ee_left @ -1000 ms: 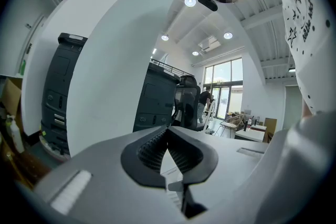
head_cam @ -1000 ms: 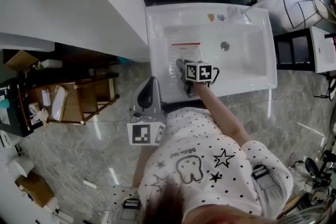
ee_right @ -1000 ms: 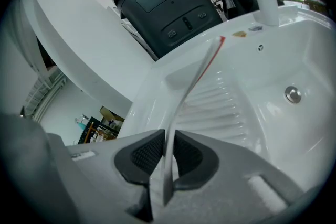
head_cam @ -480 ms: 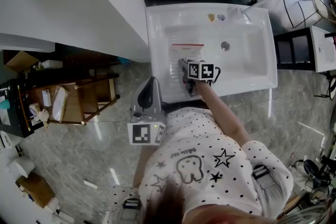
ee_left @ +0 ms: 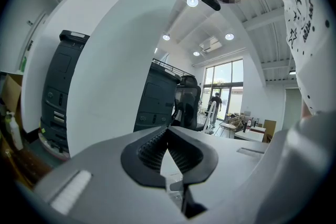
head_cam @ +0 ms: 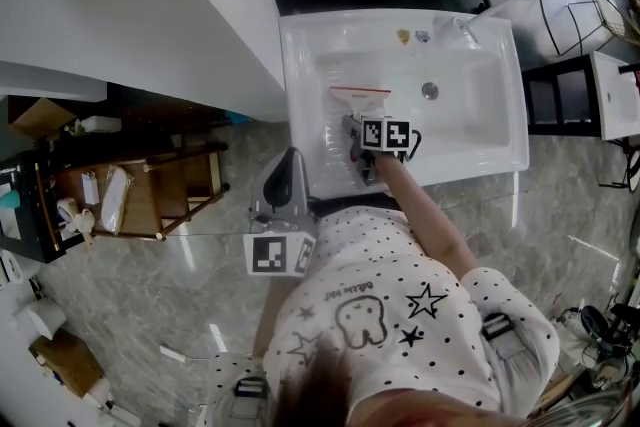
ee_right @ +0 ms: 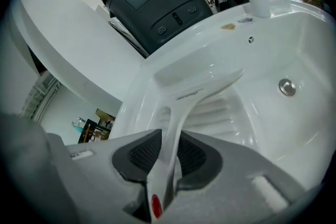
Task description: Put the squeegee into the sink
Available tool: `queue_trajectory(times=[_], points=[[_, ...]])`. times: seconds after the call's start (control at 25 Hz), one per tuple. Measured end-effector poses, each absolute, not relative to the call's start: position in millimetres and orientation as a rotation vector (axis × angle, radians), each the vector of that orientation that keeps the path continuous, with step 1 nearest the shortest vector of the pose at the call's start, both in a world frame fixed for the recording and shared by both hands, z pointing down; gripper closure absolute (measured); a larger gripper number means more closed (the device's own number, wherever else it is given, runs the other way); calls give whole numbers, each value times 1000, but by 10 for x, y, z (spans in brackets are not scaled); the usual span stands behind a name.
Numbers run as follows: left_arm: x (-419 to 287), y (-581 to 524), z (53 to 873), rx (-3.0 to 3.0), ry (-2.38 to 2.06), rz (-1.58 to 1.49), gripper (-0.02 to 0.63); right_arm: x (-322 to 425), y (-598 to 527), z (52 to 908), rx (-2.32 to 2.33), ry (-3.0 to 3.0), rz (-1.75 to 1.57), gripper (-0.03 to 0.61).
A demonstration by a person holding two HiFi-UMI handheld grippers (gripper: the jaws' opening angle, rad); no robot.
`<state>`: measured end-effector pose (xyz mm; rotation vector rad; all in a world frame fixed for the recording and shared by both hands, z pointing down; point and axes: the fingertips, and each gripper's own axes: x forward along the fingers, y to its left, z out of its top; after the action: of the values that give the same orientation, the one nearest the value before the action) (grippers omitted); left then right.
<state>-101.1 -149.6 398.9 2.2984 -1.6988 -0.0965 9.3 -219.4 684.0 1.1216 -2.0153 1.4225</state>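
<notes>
The squeegee (head_cam: pixel 356 101), clear plastic with a red-edged blade, lies in the left part of the white sink (head_cam: pixel 400 21). Its blade rests on the ribbed sink floor. In the right gripper view the squeegee (ee_right: pixel 191 93) runs from the blade back along its white handle, which passes between my right gripper's (ee_right: pixel 170 147) jaws. Those jaws are opening, with the handle loose between the pads. In the head view my right gripper (head_cam: pixel 352 129) reaches into the sink from the front edge. My left gripper (head_cam: pixel 288 160) hangs outside the sink's front left corner. My left gripper (ee_left: pixel 168 130) is shut and holds nothing.
The drain (head_cam: pixel 430 91) sits in the middle of the basin, and the faucet (head_cam: pixel 462 27) stands at the back rim. A white wall panel (head_cam: pixel 150 5) borders the sink on the left. A wooden shelf unit (head_cam: pixel 150 190) stands on the tiled floor at left.
</notes>
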Motion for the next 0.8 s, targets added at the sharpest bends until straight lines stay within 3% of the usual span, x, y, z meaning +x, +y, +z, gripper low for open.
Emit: queue_trajectory(times=[0.8], points=[[-1012, -1528, 4009, 2289, -1687, -106, 618, 135, -2165, 6911, 1090, -1921, 1514, 472]])
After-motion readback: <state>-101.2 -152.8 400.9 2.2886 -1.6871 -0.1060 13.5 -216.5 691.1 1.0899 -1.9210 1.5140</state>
